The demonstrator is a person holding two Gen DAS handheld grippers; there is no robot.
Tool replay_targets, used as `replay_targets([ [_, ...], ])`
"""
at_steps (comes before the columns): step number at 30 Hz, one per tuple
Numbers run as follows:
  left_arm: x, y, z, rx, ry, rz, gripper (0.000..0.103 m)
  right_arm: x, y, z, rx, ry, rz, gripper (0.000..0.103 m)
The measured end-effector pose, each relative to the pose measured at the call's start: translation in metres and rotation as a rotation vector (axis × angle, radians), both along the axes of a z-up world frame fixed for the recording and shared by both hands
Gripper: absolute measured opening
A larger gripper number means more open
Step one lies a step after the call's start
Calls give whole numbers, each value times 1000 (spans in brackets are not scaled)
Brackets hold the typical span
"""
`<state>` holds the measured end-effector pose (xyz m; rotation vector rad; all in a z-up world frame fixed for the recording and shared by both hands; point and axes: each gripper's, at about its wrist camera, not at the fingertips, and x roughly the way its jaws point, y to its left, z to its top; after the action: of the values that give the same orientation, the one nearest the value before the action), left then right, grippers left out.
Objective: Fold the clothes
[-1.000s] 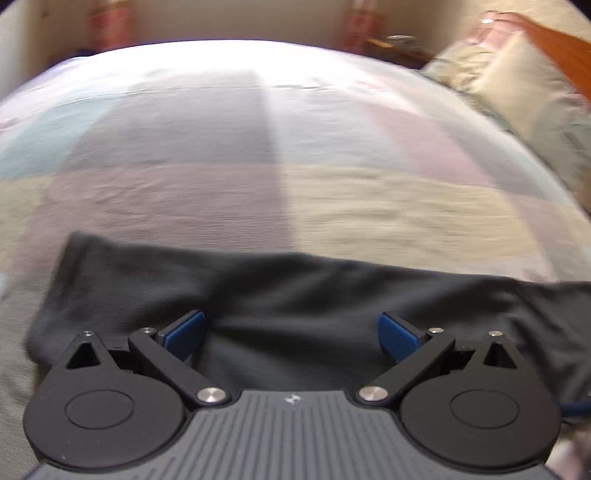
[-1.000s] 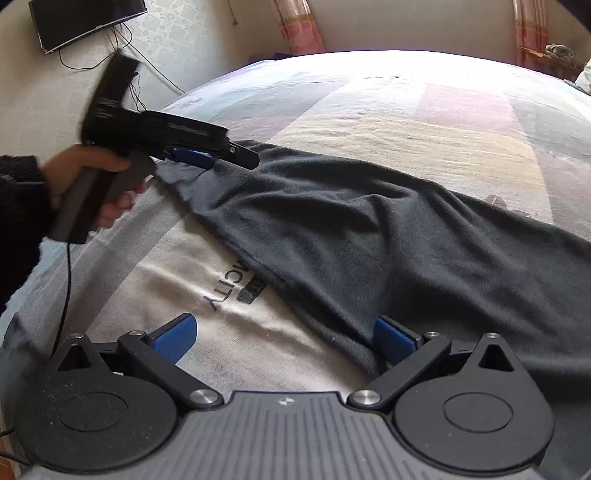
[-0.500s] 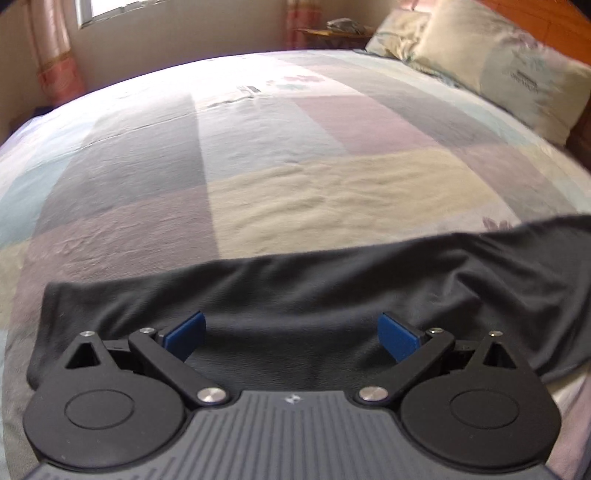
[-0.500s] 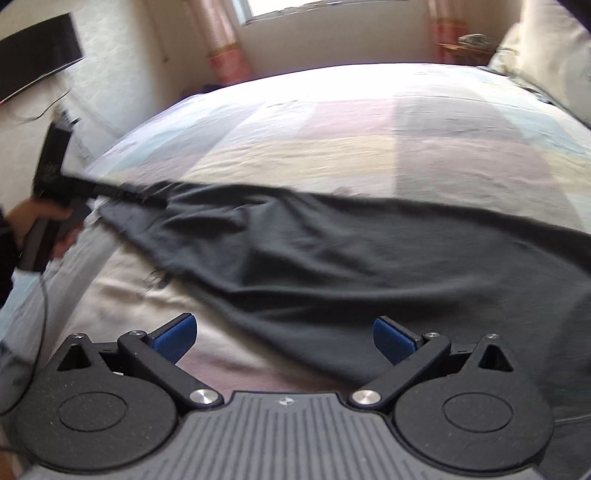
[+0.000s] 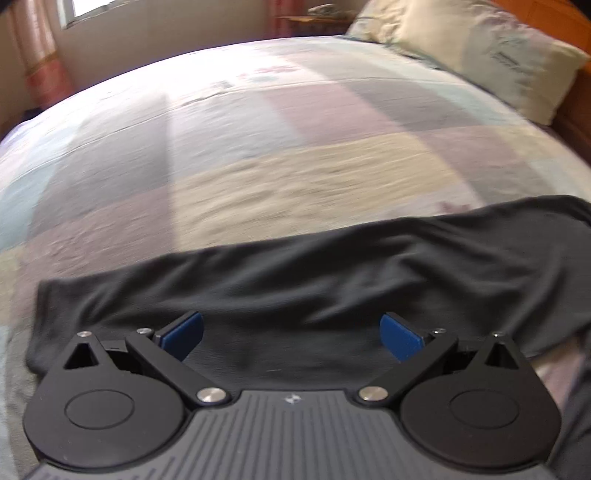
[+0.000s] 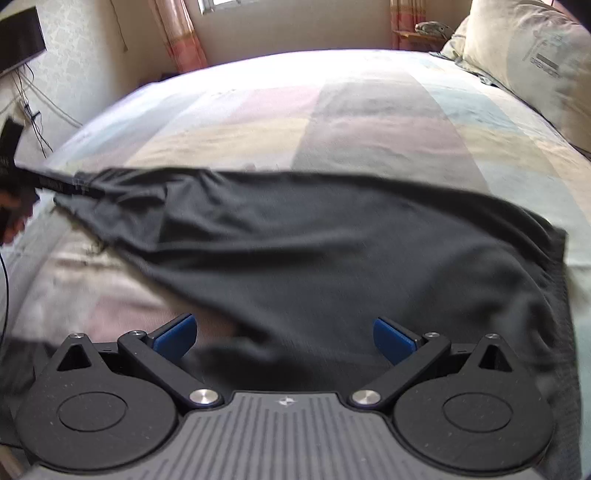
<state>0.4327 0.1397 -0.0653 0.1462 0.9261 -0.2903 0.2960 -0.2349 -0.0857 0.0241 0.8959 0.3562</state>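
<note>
A dark grey garment (image 5: pixel 332 280) lies spread in a wide band across the patchwork bedspread (image 5: pixel 258 147). My left gripper (image 5: pixel 291 336) hovers low over the garment's near-left part, open, its blue pads (image 5: pixel 181 336) wide apart with cloth beneath them. In the right wrist view the same garment (image 6: pixel 332 258) covers the near half of the bed, a light cloth (image 6: pixel 74 273) showing under its left edge. My right gripper (image 6: pixel 283 339) is open over the garment's near edge. The left gripper (image 6: pixel 55 182) shows at the garment's far-left corner, held by a hand (image 6: pixel 11 218).
Pillows (image 6: pixel 528 62) and a wooden headboard (image 5: pixel 554 22) lie to the right. A wall screen (image 6: pixel 18 40) with hanging cables is on the left. Curtains (image 6: pixel 184 37) and a window stand behind the bed, with a small shelf (image 6: pixel 417 35) by the pillows.
Both views have swung toward the pillows and the window. The garment now lies flatter and more crosswise on the bed. Both grippers have stayed open.
</note>
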Motion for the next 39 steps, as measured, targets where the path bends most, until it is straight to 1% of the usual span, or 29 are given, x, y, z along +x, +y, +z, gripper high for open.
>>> replay_targets([
  [3, -10, -48, 8, -37, 12, -108, 101, -23, -12, -6, -29, 28, -10, 103],
  [5, -19, -85, 11, -103, 22, -194, 101, -35, -18, -11, -2, 57, -14, 103],
  [7, -28, -122, 11, -197, 66, -274, 101, -42, -20, -20, 26, 81, -19, 103],
  [9, -37, -158, 6, -269, 111, -352, 102, -48, -18, -24, 20, 65, -16, 103],
  [10, -43, -176, 3, -290, 129, -394, 102, -51, -17, -26, 12, 50, -13, 103],
  [14, -61, -230, -10, -307, 159, -530, 101, -57, -18, -29, 15, 14, -7, 103],
  [16, -63, -244, -20, -317, 183, -565, 101, -59, -20, -30, 29, 2, -7, 103],
  [19, -56, -246, -41, -264, 230, -544, 101, -61, -23, -31, 41, -14, 1, 103],
  [20, -51, -242, -46, -231, 223, -513, 101, -62, -24, -31, 44, -19, 4, 103],
  [21, -46, -235, -47, -235, 209, -496, 101, -62, -25, -32, 48, -22, 7, 103],
  [24, -41, -216, -35, -249, 211, -377, 101, -62, -27, -34, 56, -34, 8, 103],
  [27, -55, -203, -18, -265, 184, -371, 101, -65, -23, -37, 26, -65, 22, 103],
  [30, -80, -201, -7, -325, 214, -408, 101, -71, -14, -40, -55, -97, 62, 103],
  [31, -87, -202, -6, -350, 242, -426, 101, -73, -11, -40, -74, -103, 66, 103],
  [34, -108, -214, -13, -396, 294, -462, 101, -74, -10, -34, -82, -81, 50, 103],
  [37, -117, -220, -30, -432, 325, -434, 101, -78, -18, -24, -42, -50, 36, 103],
  [39, -113, -224, -43, -382, 308, -379, 100, -85, -24, -17, -17, -45, 30, 103],
])
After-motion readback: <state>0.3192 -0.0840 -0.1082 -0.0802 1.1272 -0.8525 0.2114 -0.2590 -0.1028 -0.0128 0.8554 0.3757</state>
